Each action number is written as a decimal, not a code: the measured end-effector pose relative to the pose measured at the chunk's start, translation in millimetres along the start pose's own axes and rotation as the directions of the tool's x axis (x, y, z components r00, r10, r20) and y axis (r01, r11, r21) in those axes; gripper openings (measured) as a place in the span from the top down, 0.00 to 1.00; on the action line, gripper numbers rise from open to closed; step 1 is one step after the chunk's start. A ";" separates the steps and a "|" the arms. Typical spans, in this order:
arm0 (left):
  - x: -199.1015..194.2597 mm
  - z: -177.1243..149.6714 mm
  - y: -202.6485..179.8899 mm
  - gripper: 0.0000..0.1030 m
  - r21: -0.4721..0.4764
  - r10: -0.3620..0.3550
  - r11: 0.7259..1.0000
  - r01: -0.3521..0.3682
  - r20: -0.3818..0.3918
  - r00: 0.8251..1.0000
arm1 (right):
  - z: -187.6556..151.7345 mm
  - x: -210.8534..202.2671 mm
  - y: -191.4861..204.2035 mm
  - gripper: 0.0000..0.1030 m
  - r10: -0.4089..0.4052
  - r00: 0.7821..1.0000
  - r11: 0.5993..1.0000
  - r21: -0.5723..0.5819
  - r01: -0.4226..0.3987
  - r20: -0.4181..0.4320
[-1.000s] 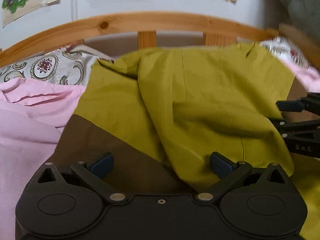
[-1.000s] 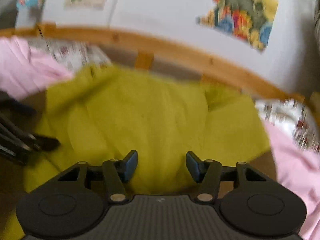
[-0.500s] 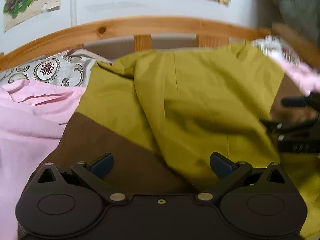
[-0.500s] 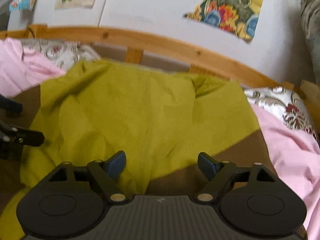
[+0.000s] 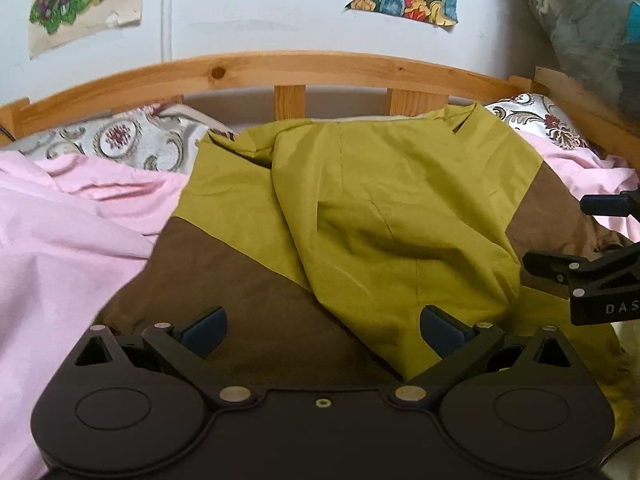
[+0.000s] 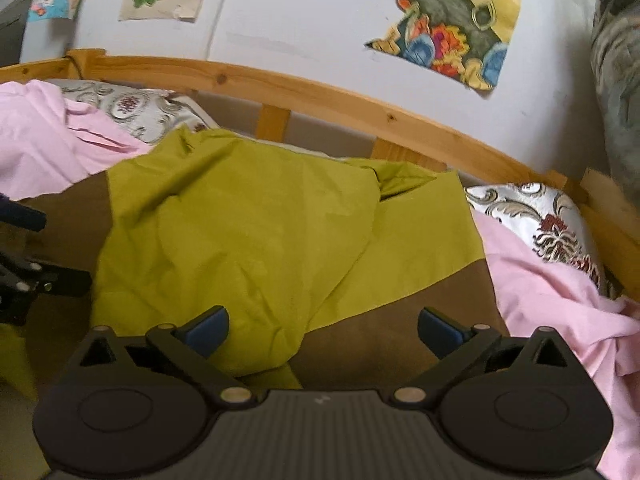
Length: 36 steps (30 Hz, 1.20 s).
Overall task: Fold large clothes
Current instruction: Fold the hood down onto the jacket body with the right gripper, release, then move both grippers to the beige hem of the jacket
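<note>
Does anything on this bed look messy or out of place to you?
Yes: the olive-green garment lies bunched and creased across the brown cloth, one flap folded over crookedly. Pink bedding is rumpled on both sides. Both tools, left and right, are open, holding nothing.

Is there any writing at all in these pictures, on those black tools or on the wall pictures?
"DAS", cut off by the picture's edge: on the right gripper body, seen from the left wrist.
Wall pictures: colourful drawings, no readable words.
Left gripper: no writing visible.
</note>
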<state>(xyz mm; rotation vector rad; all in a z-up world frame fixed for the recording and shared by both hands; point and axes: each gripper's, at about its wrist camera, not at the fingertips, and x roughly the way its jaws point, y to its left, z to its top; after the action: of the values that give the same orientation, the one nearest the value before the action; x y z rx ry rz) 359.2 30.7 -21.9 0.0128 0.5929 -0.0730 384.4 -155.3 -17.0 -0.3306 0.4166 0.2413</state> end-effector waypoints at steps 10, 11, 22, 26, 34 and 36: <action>-66.7 -14.8 -18.3 0.01 0.122 0.046 0.991 -0.055 0.075 0.996 | 4.3 -61.2 14.7 0.00 0.021 0.999 0.999 -0.040 -0.020 0.041; -73.0 -17.7 -20.3 0.01 0.133 0.049 0.989 -0.059 0.078 0.996 | 3.9 -67.9 15.1 0.00 0.017 0.999 0.999 -0.042 -0.015 0.045; -145.5 -49.8 -47.2 0.01 0.143 -0.023 0.990 0.017 0.043 0.999 | -19.6 -151.4 16.1 0.00 -0.001 0.999 1.000 -0.017 0.002 0.032; -164.3 -63.1 -60.9 0.01 0.137 -0.071 0.988 0.068 0.017 0.997 | -30.9 -179.0 14.9 0.00 -0.023 1.000 1.000 0.005 0.023 0.006; -194.6 -103.7 -85.5 0.01 0.197 -0.226 0.953 0.232 -0.051 0.973 | -69.8 -226.7 2.0 0.00 -0.029 0.997 0.994 0.103 0.037 -0.077; -199.0 -113.4 -91.6 0.01 0.213 -0.270 0.936 0.280 -0.075 0.960 | -84.6 -236.3 1.7 0.00 -0.003 0.994 0.994 0.110 0.015 -0.107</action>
<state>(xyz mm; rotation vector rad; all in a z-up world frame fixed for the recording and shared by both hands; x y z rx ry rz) 124.8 -44.0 -3.9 0.1488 0.6257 -0.4131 144.3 -222.4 11.7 -0.2367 0.5322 0.1912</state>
